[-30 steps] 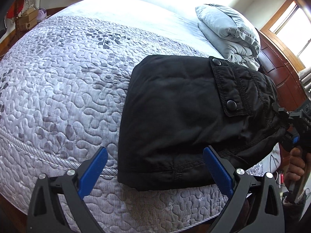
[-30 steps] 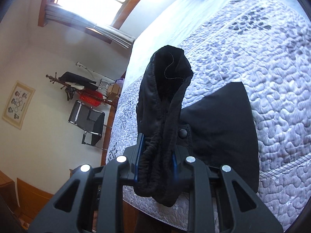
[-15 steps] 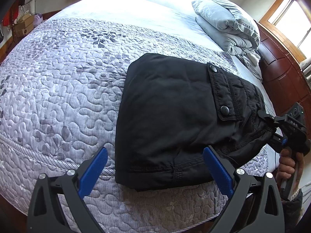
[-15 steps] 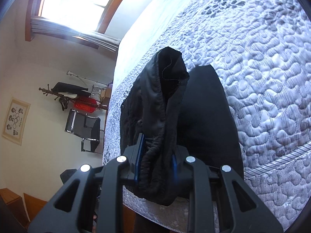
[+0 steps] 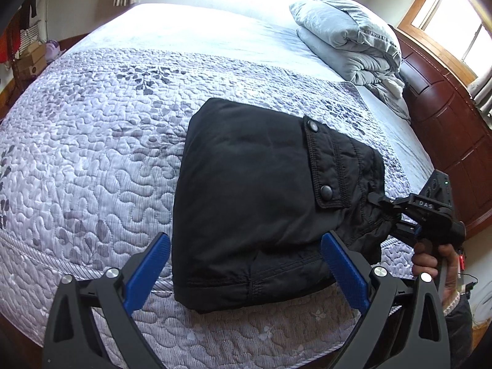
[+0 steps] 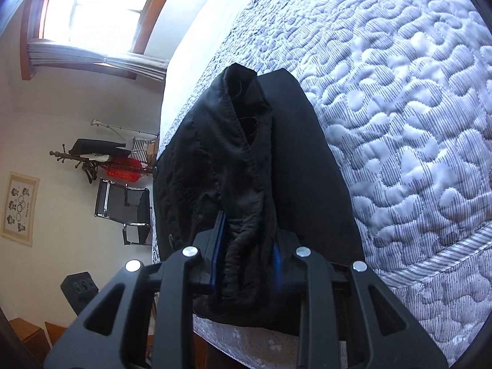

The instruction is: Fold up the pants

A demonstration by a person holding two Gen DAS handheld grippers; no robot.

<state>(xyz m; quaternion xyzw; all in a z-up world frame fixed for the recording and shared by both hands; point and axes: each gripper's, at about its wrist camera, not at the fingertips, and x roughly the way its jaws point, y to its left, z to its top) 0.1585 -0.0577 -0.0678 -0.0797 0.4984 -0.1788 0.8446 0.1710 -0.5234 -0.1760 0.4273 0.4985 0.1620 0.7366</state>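
Observation:
Black pants lie folded in a thick square bundle on the quilted bed, near its front edge. A snap-button pocket flap faces up. My left gripper is open and empty, its blue pads either side of the bundle's near edge, just above it. My right gripper is shut on the bunched waistband end of the pants at the bundle's right side; it also shows in the left wrist view, held by a hand.
A folded grey duvet lies at the head of the bed by the dark wooden headboard. A coat rack and a black chair stand by the wall. The bed edge runs just below the pants.
The right gripper has lowered the pinched waistband end toward the bed. The left gripper has drawn back slightly and stayed open.

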